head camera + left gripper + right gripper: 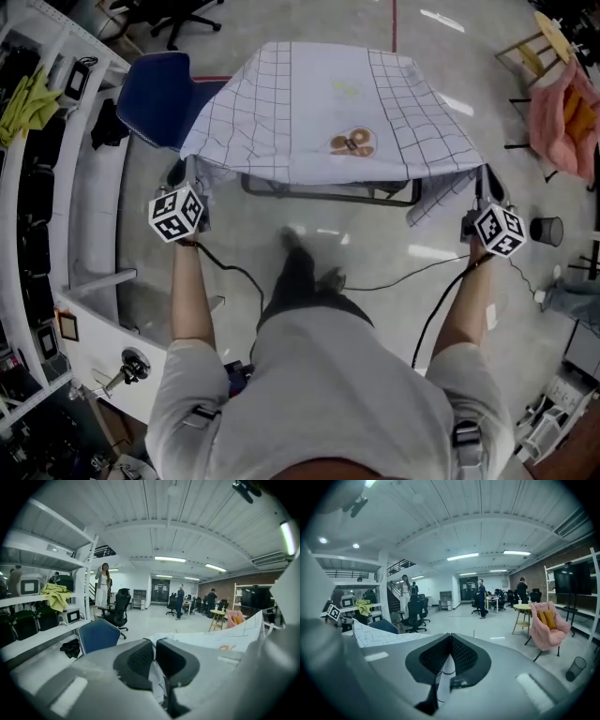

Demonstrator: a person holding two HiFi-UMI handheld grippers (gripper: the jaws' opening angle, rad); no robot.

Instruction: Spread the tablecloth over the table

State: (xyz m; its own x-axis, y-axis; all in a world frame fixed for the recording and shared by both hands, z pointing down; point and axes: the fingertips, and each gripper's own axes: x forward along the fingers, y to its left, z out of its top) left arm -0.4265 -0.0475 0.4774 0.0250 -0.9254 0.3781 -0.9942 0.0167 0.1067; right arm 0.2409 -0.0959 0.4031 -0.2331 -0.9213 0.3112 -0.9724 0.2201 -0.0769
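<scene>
A white tablecloth (319,103) with a thin dark grid and a brown print (352,142) lies draped over the table, whose dark frame (328,192) shows under the near edge. My left gripper (178,176) is shut on the cloth's near left corner, and my right gripper (485,180) is shut on the near right corner, which hangs down. In the left gripper view the jaws (154,656) pinch a strip of cloth, and the spread cloth (220,639) lies to the right. In the right gripper view the jaws (450,656) clamp a fold of cloth (445,677).
A blue chair (159,94) stands at the table's far left corner. White shelving (56,187) runs along the left. A pink armchair (562,103) and a small black bin (547,230) are at the right. Cables (394,281) trail across the floor near the person's feet.
</scene>
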